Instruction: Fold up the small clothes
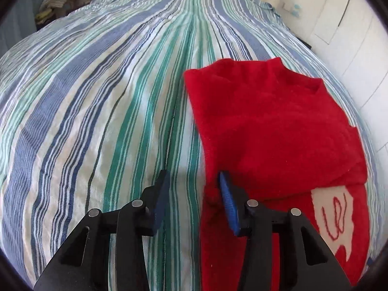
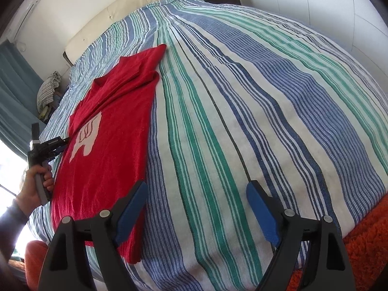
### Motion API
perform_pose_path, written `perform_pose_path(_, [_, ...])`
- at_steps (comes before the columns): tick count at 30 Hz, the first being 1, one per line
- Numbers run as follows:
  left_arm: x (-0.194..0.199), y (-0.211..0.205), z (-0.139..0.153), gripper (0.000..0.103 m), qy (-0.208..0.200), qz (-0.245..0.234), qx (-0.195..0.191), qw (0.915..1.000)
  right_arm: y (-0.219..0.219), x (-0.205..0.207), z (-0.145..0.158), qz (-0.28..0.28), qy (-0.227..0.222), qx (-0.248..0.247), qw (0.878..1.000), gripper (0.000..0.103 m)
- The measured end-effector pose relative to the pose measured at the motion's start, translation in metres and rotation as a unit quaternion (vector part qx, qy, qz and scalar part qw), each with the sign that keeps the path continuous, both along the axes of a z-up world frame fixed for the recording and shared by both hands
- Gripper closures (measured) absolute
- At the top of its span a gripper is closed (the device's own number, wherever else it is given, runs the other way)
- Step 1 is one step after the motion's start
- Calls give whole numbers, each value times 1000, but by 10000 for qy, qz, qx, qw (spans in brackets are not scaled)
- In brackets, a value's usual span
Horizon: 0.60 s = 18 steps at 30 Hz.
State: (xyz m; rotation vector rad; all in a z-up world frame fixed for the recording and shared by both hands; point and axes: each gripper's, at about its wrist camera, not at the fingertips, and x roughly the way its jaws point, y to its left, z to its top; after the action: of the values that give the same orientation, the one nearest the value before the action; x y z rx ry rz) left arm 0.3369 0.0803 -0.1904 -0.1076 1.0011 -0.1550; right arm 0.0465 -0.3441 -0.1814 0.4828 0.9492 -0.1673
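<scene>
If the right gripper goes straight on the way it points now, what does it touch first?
Most likely the striped bedspread. The right gripper is open and points down at bare cover between its fingers. The red sweater lies just beside its left finger, so that finger might brush the sweater's edge; depth is hard to judge.

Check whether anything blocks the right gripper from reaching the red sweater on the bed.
Nothing visible does. The right gripper hangs open over the striped bedspread, and the red sweater lies right beside its left jaw, with only bare bedspread between the two jaws.
</scene>
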Motion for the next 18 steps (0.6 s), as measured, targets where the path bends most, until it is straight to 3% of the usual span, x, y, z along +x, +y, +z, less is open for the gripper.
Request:
perform_pose_path(4, [-35, 2, 23, 54, -156, -59, 208, 9996, -6, -6, 8, -138, -173, -11, 9998, 20])
perform_pose_path(10, [-131, 38, 36, 22, -330, 242, -70, 9991, -1, -8, 15, -70, -292, -129, 9995, 20])
perform_pose_path(12, [-158, 53, 34, 18, -342, 497, -314, 9977, 1, -8, 16, -51, -302, -227, 9993, 20])
perform_pose_path(18, [-196, 82, 14, 16, -187, 1149, -553, 9917, 5, -6, 17, -131, -309, -414, 9986, 20])
